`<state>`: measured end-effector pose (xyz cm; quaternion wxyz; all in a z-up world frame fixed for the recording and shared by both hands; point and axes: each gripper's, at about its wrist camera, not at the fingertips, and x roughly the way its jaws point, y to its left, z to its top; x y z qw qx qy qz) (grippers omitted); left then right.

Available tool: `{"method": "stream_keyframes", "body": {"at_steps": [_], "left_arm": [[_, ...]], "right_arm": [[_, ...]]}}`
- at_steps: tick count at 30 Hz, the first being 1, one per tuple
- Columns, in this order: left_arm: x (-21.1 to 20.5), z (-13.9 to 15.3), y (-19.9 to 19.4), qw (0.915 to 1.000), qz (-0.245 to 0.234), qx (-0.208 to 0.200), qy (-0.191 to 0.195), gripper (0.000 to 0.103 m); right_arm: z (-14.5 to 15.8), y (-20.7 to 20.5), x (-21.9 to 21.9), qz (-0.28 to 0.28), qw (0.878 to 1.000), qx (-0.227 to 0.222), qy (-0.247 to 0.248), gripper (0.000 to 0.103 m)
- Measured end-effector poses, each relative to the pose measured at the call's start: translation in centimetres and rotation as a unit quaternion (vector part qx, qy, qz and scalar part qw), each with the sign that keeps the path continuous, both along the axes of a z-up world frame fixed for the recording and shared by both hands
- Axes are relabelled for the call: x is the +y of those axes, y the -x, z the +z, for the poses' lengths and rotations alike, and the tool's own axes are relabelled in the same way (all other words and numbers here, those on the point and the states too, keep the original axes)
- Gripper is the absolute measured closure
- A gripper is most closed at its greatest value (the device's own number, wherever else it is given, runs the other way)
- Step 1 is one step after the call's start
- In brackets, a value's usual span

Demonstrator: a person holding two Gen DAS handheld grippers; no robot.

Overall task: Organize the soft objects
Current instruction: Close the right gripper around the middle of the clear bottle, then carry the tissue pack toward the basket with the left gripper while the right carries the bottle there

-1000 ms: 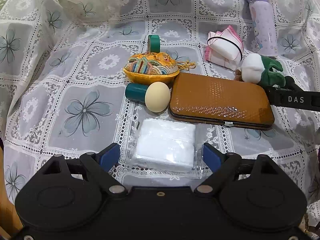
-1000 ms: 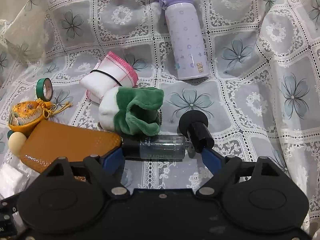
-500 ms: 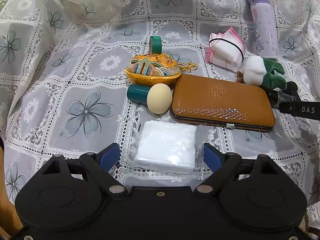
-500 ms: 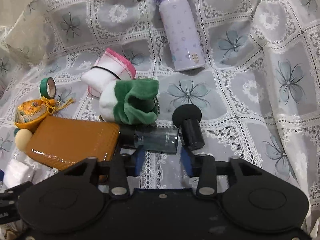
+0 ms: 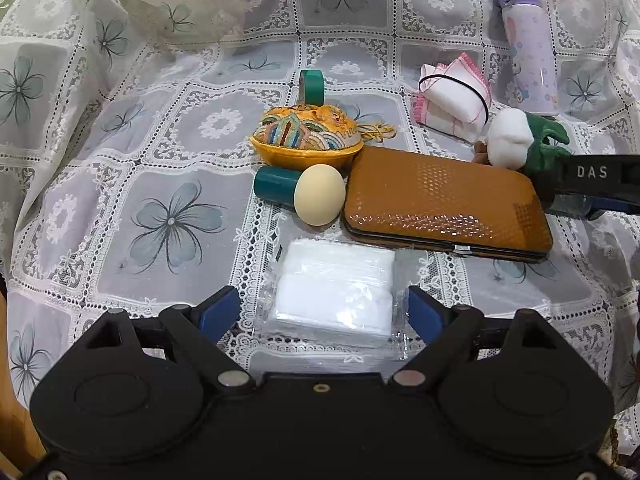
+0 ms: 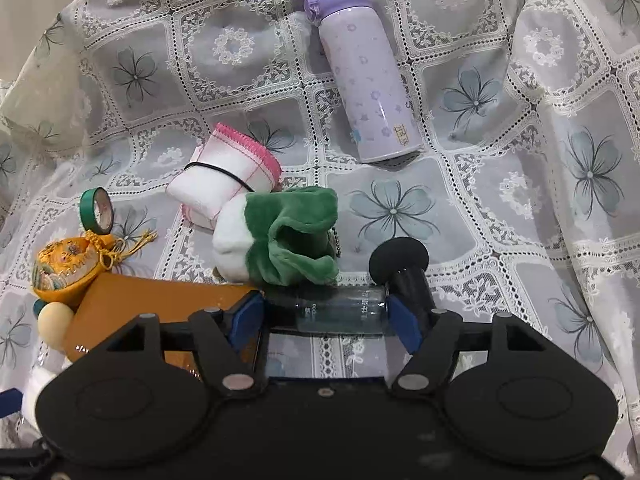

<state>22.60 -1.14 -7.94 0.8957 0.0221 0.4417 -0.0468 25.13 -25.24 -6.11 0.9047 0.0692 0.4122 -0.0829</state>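
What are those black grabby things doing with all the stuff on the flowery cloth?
A person is sorting things with two handheld tongs. The left tongs hang open around a white packet of pads, not squeezing it. The right tongs have just been opening, with a small clear bottle lying crosswise between their blue tips, beside a green and white plush toy. A brown case, an egg and a purple flask lie around.

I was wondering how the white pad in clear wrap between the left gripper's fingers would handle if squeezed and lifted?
The wrapped white pad looks soft, so it probably compresses. Its glossy film may be slippery. It lies flat, so rolling seems unlikely.
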Motion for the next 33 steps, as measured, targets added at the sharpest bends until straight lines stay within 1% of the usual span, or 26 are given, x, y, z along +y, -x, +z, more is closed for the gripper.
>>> {"method": "stream_keyframes", "body": {"at_steps": [3, 7, 10, 12, 14, 16, 20, 23, 26, 28, 33], "left_arm": [[0.0, 0.0, 0.0, 1.0000, 0.000, 0.000, 0.000, 0.018], [0.0, 0.0, 0.0, 1.0000, 0.000, 0.000, 0.002, 0.018], [0.0, 0.1, 0.0, 1.0000, 0.000, -0.001, 0.002, 0.018], [0.1, 0.1, 0.0, 1.0000, 0.001, -0.002, 0.002, 0.018], [0.1, 0.1, 0.0, 1.0000, 0.002, -0.002, 0.003, 0.018], [0.1, 0.0, -0.1, 1.0000, 0.003, -0.002, 0.003, 0.018], [0.0, -0.1, -0.1, 1.0000, 0.001, -0.003, 0.001, 0.018], [0.0, 0.0, -0.2, 1.0000, -0.001, -0.006, 0.000, 0.017], [0.0, -0.1, -0.5, 1.0000, -0.003, -0.007, -0.001, 0.015], [-0.1, -0.2, -0.6, 1.0000, -0.003, -0.006, -0.003, 0.015], [-0.1, -0.5, -0.7, 1.0000, -0.003, -0.005, -0.003, 0.015]], "right_arm": [[0.0, -0.3, -0.1, -0.004, 1.000, 0.003, -0.007, 0.029], [-0.2, -0.4, 0.0, -0.008, 1.000, 0.004, 0.003, 0.027], [-0.3, -0.2, -0.5, -0.015, 1.000, 0.007, -0.002, 0.028], [-0.6, 0.2, -1.0, -0.020, 1.000, 0.019, 0.000, 0.030], [-1.0, 0.7, -1.6, -0.026, 0.999, 0.031, 0.003, 0.030], [-1.4, 1.2, -1.8, -0.026, 0.999, 0.036, 0.007, 0.031], [-1.6, 1.5, -1.1, -0.021, 0.999, 0.032, 0.030, 0.030], [-1.7, 1.3, -0.8, -0.020, 0.999, 0.029, 0.038, 0.029], [-1.6, 1.4, -0.7, -0.018, 0.999, 0.027, 0.037, 0.030], [-1.5, 1.4, -0.7, -0.018, 0.999, 0.027, 0.037, 0.034], [-1.0, 2.0, -0.9, -0.019, 0.999, 0.026, 0.031, 0.034]]}}
